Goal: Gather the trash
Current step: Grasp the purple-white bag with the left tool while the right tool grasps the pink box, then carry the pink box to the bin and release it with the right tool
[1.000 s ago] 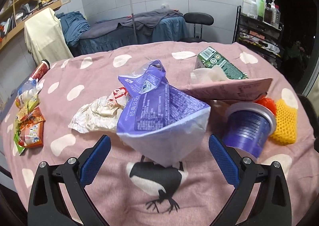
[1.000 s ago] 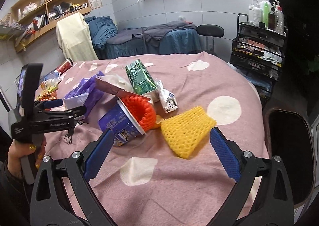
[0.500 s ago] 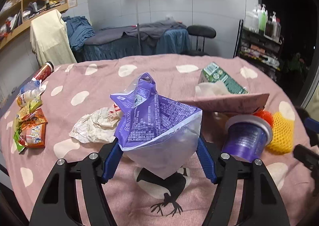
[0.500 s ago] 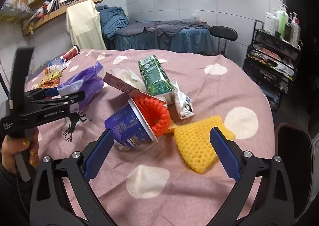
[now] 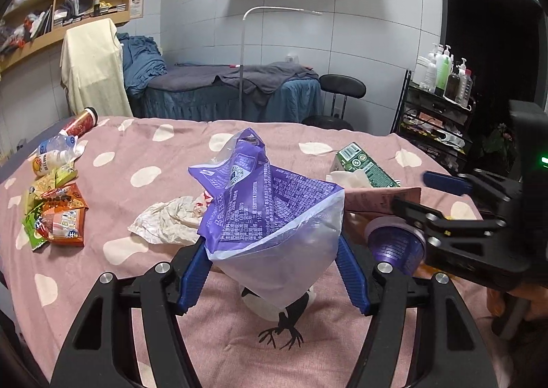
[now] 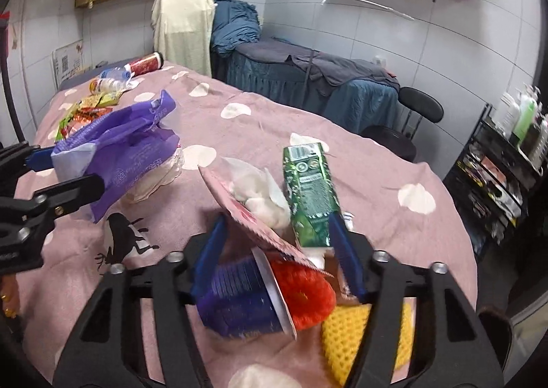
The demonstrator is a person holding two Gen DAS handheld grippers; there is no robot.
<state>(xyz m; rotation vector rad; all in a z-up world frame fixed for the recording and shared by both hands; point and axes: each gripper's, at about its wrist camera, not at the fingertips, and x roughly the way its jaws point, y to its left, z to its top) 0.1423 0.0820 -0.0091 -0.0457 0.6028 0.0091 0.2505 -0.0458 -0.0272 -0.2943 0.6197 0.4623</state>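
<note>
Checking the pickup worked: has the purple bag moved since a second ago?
Yes. The purple bag, clamped by the left gripper, has lifted off the bird print it rested on.

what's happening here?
A person is clearing trash off a pink spotted table with two grippers. The left hand-held gripper has just closed on a purple bag and holds it. The right hand-held gripper has just been closing around a purple cup with red netting in it; a firm grip isn't clear.
</note>
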